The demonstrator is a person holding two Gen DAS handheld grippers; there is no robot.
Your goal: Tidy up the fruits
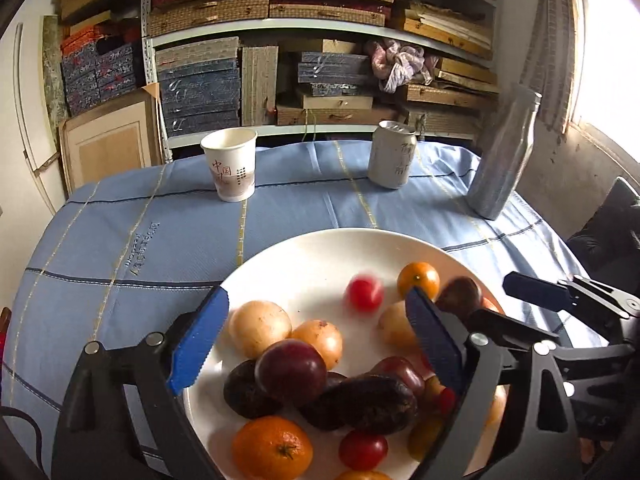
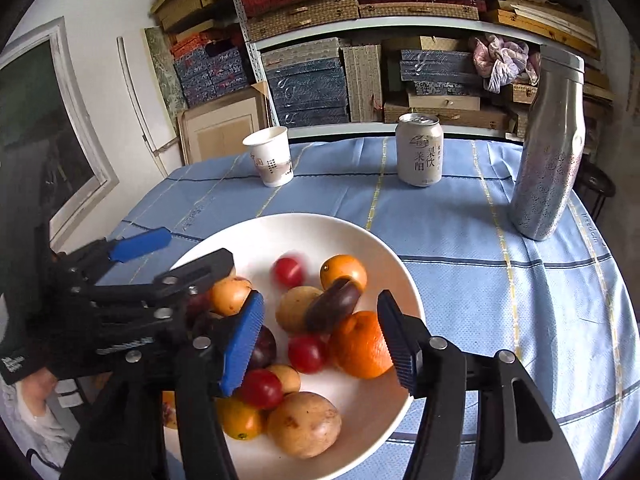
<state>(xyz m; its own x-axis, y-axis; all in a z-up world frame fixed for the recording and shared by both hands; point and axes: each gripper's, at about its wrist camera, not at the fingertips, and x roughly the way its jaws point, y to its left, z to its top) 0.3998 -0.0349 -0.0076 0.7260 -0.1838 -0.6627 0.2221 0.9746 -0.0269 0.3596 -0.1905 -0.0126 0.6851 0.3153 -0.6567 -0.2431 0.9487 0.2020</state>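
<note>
Storeroom used as a home dining spot: beyond the tongs, metal shelves (image 1: 320, 24) crammed with stacked boxes (image 1: 200, 92) behind a table under blue cloth (image 1: 132, 220).

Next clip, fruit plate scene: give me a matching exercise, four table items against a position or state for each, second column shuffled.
Items:
1. white paper cup
2. pale drink can
3. tall silver metal bottle
4. blurred small red fruit

Descriptions:
A. on the white plate, among the other fruit
B. standing on the blue cloth at the far right
C. standing at the far left of the row of three containers
D. standing between the other two containers, top opened

Pairs: 1-C, 2-D, 3-B, 4-A
</note>
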